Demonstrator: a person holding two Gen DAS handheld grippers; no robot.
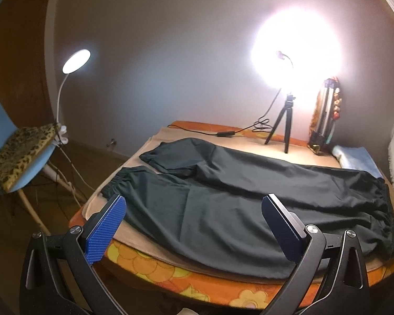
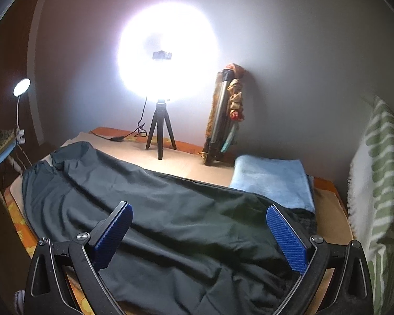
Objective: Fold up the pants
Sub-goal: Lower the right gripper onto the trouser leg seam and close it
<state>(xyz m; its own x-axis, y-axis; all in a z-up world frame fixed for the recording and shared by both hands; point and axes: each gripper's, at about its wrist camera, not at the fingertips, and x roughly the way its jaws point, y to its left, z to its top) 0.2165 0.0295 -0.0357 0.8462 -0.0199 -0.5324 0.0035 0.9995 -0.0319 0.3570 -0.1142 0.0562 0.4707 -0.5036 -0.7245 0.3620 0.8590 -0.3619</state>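
Dark green pants (image 1: 223, 197) lie spread flat on a beige cloth over the table (image 1: 170, 270), legs to the left with elastic cuffs, waistband to the right. My left gripper (image 1: 194, 210) is open and empty, held above the near leg by the table's front edge. In the right wrist view the pants (image 2: 157, 223) fill the foreground. My right gripper (image 2: 199, 218) is open and empty, held above the waist end of the pants.
A bright ring light on a small black tripod (image 1: 283, 123) stands at the back, its cable beside it. A folded blue towel (image 2: 273, 178) lies at the back right. A framed object (image 2: 223, 115) leans on the wall. A blue chair (image 1: 15, 155) with a lamp stands left.
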